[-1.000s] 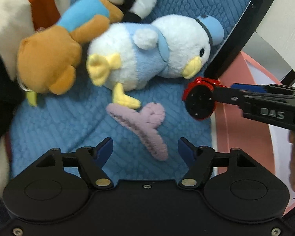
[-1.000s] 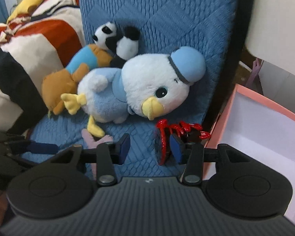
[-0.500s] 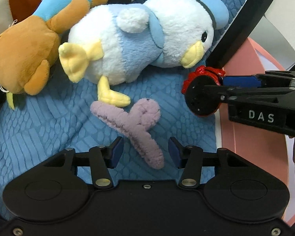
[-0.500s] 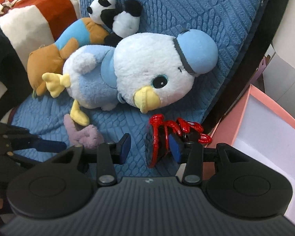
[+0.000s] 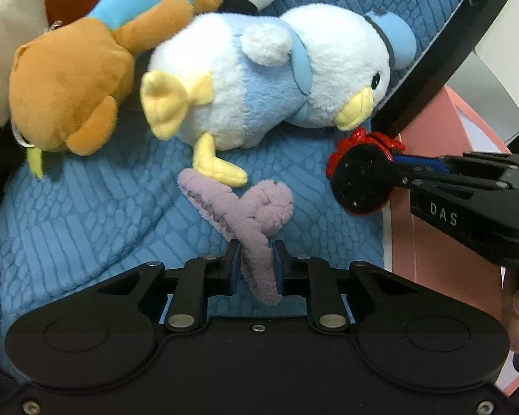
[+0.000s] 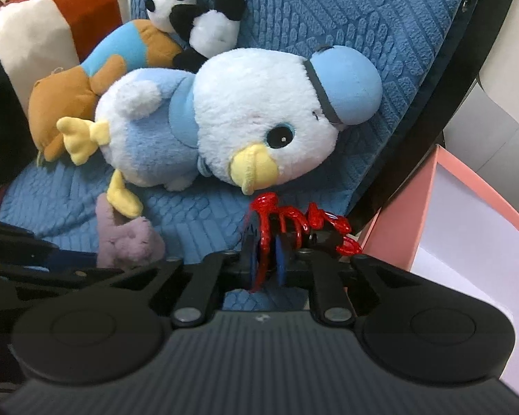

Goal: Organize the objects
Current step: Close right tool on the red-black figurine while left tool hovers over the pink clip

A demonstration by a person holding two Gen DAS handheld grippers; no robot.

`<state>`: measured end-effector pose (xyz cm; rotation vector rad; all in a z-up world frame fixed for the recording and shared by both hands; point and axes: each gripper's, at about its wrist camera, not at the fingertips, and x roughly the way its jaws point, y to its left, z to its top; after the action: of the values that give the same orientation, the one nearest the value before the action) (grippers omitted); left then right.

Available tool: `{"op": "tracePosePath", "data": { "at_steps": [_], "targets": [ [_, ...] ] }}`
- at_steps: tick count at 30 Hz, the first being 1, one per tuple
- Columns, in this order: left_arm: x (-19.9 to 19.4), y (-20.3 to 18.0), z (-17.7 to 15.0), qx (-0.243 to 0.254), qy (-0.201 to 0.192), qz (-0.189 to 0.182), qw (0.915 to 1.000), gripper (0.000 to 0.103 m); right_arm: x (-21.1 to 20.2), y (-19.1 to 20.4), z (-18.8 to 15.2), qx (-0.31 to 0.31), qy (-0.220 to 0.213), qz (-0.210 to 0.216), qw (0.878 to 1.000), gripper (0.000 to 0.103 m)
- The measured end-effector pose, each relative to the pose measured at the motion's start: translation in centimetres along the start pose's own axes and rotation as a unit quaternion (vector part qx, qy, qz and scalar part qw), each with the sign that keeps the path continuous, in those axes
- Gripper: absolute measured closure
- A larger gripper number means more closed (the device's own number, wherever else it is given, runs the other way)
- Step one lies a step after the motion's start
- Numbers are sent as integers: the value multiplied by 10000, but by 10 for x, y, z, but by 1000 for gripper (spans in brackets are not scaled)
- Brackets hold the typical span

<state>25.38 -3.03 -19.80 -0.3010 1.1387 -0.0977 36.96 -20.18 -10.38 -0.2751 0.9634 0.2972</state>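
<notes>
A fuzzy lilac hair claw clip (image 5: 245, 214) lies on the blue quilted seat cushion (image 5: 86, 221). My left gripper (image 5: 256, 266) is shut on its lower arm. It also shows in the right wrist view (image 6: 128, 238), partly under the duck's foot. My right gripper (image 6: 263, 263) is shut on a red and black toy (image 6: 294, 224), gripping its red disc edge. The toy shows in the left wrist view (image 5: 361, 180) with my right gripper (image 5: 394, 169) coming in from the right. A white and blue duck plush (image 6: 225, 128) lies just behind both.
An orange and blue plush (image 5: 69, 93) and a panda plush (image 6: 197, 20) lie at the back left. A pink box (image 6: 474, 228) with a white inside stands right of the seat. The black chair frame (image 6: 432, 110) runs between seat and box. A striped cushion (image 6: 34, 27) is at far left.
My left gripper moved forward and closed on the lilac clip. My right gripper closed on the red and black toy's disc and shifted slightly closer to the duck.
</notes>
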Motion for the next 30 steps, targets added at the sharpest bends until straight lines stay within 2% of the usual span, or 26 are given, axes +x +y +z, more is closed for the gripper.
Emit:
{"op": "tracePosePath", "data": {
  "at_steps": [6,12,17,22,25,28,29,30],
  "targets": [
    [-16,13,-3,-194,-158,-50,9997,90,-15,16,-7,56,-148,12,9999,91],
    [-36,27,-9,-336,-298,55,9990,91,-39,36,-21,89,-259,162,9995,92],
    [-49,37,-14,-457,-380,-78,9982,91,-54,60,-38,-23,-292,253,9993,93],
    [-49,43,-15,-614,-267,-251,9974,91,-70,79,-54,41,-395,274,9988,96],
    [-47,44,-13,-663,-232,-205,9973,90,-77,82,-61,247,-486,331,9980,96],
    [-42,41,-11,-588,-117,-197,9980,77,-81,80,-68,561,-589,288,9963,95],
    [-42,39,-10,-557,-108,-190,9982,67,-82,78,-70,730,-611,275,9951,95],
    [-41,37,-10,-510,-112,-174,9985,64,-83,75,-71,892,-636,297,9935,95]
  ]
}}
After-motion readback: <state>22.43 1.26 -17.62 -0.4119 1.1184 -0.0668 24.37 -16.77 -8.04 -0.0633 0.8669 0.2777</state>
